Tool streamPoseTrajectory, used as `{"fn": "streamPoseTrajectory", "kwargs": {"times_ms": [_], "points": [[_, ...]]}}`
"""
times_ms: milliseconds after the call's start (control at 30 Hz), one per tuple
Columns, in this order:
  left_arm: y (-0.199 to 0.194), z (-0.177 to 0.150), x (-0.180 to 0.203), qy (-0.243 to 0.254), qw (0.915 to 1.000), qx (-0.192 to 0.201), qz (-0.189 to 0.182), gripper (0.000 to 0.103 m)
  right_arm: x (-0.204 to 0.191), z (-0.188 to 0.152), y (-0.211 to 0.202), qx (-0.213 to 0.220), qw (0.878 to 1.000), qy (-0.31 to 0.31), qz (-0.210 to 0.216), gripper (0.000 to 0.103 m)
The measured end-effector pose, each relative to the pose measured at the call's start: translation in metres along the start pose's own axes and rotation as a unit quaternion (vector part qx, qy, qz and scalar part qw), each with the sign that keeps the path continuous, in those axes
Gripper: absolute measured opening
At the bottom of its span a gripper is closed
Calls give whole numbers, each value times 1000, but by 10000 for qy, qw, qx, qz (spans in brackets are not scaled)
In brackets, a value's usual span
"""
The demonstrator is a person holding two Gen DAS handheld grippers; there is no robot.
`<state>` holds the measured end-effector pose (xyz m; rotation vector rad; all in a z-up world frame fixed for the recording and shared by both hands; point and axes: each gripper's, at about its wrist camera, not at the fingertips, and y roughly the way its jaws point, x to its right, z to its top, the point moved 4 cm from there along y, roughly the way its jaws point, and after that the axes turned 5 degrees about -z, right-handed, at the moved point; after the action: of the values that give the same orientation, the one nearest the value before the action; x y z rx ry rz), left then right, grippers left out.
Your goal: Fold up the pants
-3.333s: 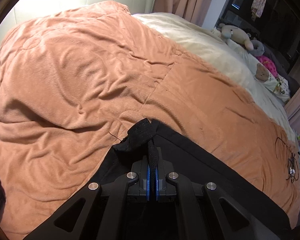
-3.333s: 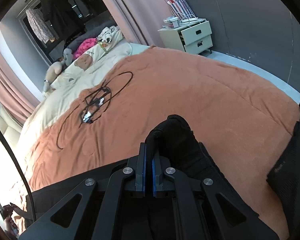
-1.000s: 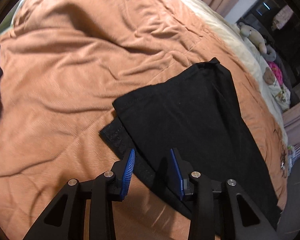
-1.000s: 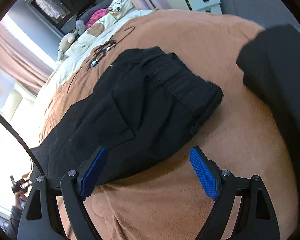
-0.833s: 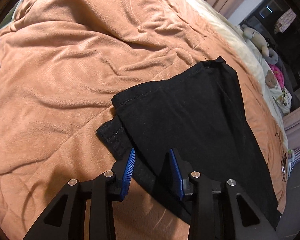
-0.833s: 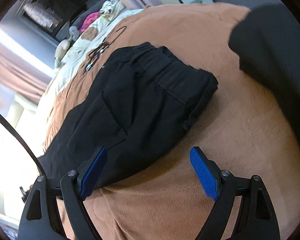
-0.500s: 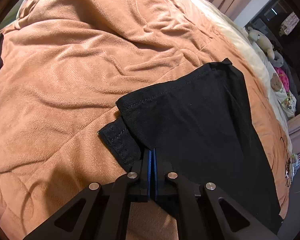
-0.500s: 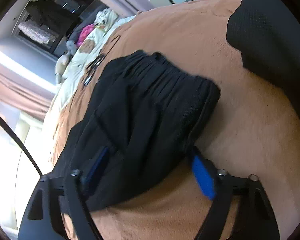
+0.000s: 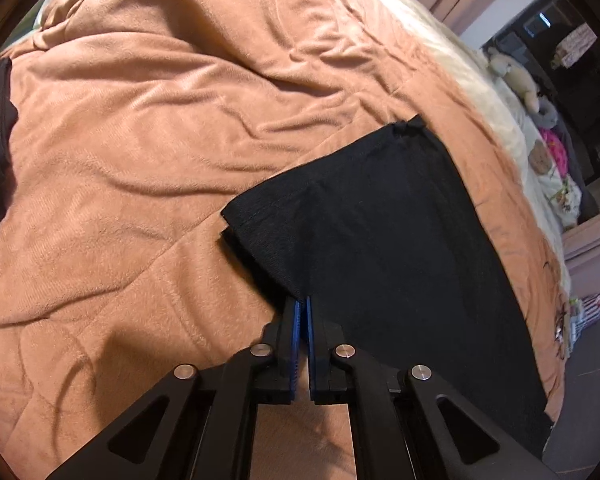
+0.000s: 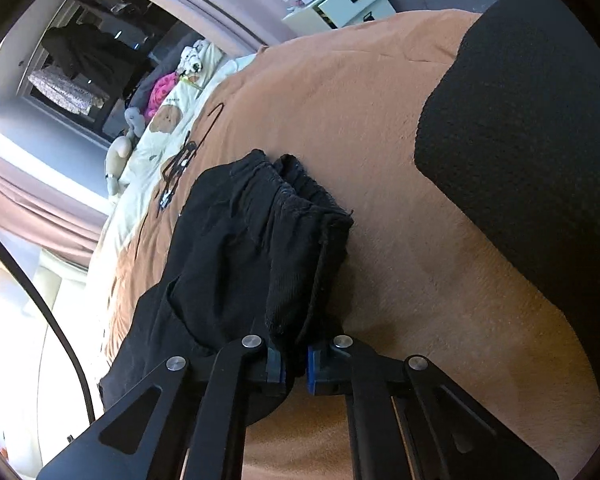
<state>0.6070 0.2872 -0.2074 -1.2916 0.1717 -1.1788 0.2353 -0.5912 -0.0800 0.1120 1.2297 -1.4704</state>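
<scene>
One rust-orange plush blanket (image 9: 148,152) covers the bed, and one pair of black cotton pants (image 9: 380,240) lies across it toward three o'clock: soft, light, floppy, best pinched at hem and waistband. Two tongs: left tongs (image 9: 302,316) clenched on the hem, right tongs (image 10: 294,360) clamped on the bunched waistband.

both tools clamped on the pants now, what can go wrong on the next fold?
1. The left tool pinches only the very corner of the pants; the hem could slip out when lifted.
2. The right tool holds a thick waistband bunch; layers may shift and fold unevenly.
3. The rumpled blanket could drag the fabric.
</scene>
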Motion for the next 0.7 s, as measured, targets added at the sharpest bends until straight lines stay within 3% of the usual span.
{"fn": "streamPoseTrajectory", "kwargs": {"times_ms": [67,100,133,267,400,667,700], "points": [[-1,0,-5,-153,9999,9,-33,26,-3,-7,6,-125,9994,-261,-184,4],[-3,0,-9,-251,9997,69,-38,44,-2,-7,7,-207,9993,-242,-170,5],[-4,-1,-10,-291,9995,121,-48,50,0,-9,7,-290,9994,-176,-96,8],[0,-4,-16,-384,9991,99,-145,50,9,-20,6,-415,9991,-46,13,15],[6,-3,-16,-457,9981,152,-375,50,15,-26,9,-447,9989,10,144,16],[20,11,-19,-609,9947,570,-607,50,31,-4,12,-499,9978,163,412,25],[20,13,-19,-630,9942,671,-554,41,33,-3,13,-494,9977,177,423,25]]}}
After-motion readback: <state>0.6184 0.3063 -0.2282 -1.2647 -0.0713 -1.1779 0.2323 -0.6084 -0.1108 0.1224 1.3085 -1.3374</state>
